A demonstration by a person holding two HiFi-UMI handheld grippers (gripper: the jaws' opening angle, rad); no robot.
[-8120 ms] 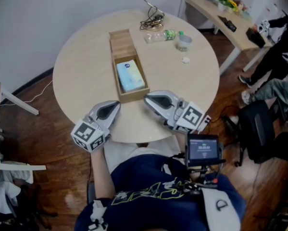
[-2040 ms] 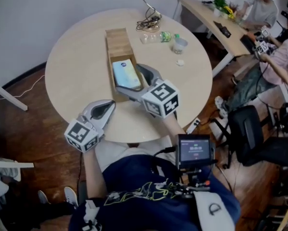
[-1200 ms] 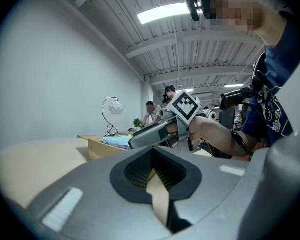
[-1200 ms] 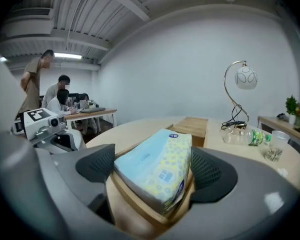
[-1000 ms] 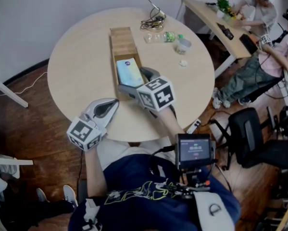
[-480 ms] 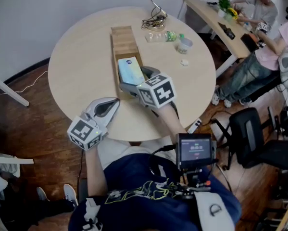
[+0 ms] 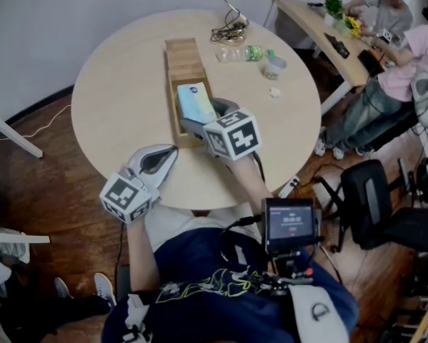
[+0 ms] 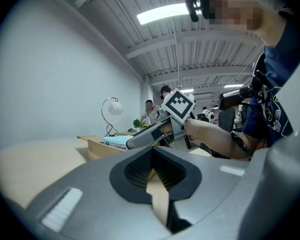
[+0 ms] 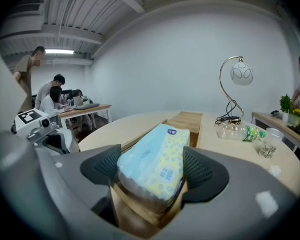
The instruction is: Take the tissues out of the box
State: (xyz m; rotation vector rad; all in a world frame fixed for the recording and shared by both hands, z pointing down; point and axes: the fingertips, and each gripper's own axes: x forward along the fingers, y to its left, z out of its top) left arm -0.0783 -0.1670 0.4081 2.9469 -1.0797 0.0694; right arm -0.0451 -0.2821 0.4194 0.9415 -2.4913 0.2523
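Observation:
A long wooden box [image 7: 183, 56] lies open on the round table [image 7: 113, 84]. Its near half holds a light blue tissue pack [image 7: 193, 100], near end tipped up above the rim. My right gripper [image 7: 205, 117] straddles that end; its jaws have just been closing, and in the right gripper view both pads press the sides of the tissue pack [image 9: 157, 161]. My left gripper [image 7: 165, 154] rests shut and empty at the table's front edge. In the left gripper view its jaws [image 8: 155, 171] meet, with the box [image 8: 97, 145] ahead.
Behind the box stand a lamp with coiled cables [image 7: 226, 31], a lying plastic bottle [image 7: 242, 52], a cup [image 7: 274, 66] and a small white scrap [image 7: 275, 92]. People sit at a side desk [image 7: 321, 20] to the right. A black chair [image 7: 367, 191] stands nearby.
My right gripper came from the table's front edge to the box and settled around the tissue pack. Its jaws narrowed and the pack's near end tipped up. The left gripper stayed put.

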